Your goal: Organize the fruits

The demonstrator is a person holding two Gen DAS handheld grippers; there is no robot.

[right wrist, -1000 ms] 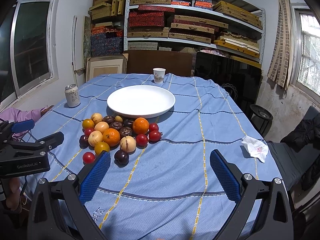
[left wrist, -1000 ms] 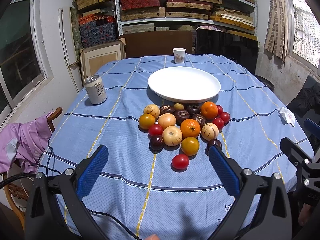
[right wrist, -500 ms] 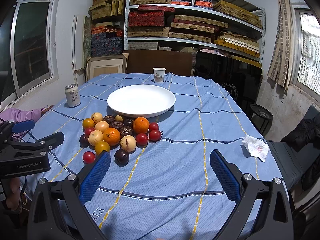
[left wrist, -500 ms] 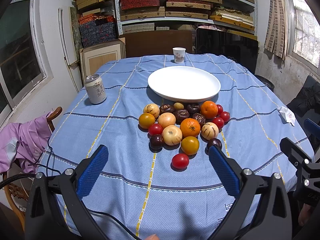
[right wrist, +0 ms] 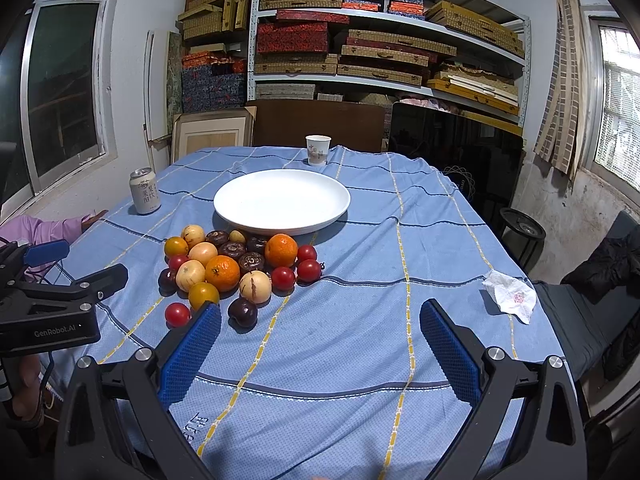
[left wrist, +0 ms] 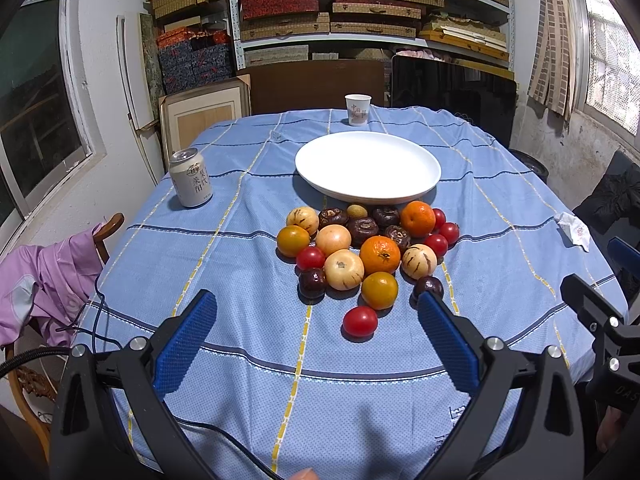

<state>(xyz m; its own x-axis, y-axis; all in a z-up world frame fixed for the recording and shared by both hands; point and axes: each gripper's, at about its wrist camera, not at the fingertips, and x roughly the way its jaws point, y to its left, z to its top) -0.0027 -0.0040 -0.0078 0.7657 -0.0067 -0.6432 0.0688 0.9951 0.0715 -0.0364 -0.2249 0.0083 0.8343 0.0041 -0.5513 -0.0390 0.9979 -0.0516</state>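
Nothing is on the white plate (left wrist: 368, 168) yet, so the step in hand looks like the first pick. The fruit sits in a tight cluster on the blue-clothed bench (left wrist: 248, 364), just near of the plate, with one red tomato (left wrist: 360, 321) lying a little apart at the near edge. The left gripper (left wrist: 316, 340) hangs above the near bench with its jaws spread wide and nothing between them; the right gripper (right wrist: 318, 344) is likewise wide open and empty, further right, with a dark plum (right wrist: 242, 312) just beyond its left finger. A sound start is probably the loose outliers: the left gripper takes the lone tomato, straddling it squarely and closing gently, since it is round, smooth and likely to roll or bruise. Picking from the pile's outside inward should avoid nudging the oranges (left wrist: 380, 255) and pale round fruits (left wrist: 344, 269) that touch one another.
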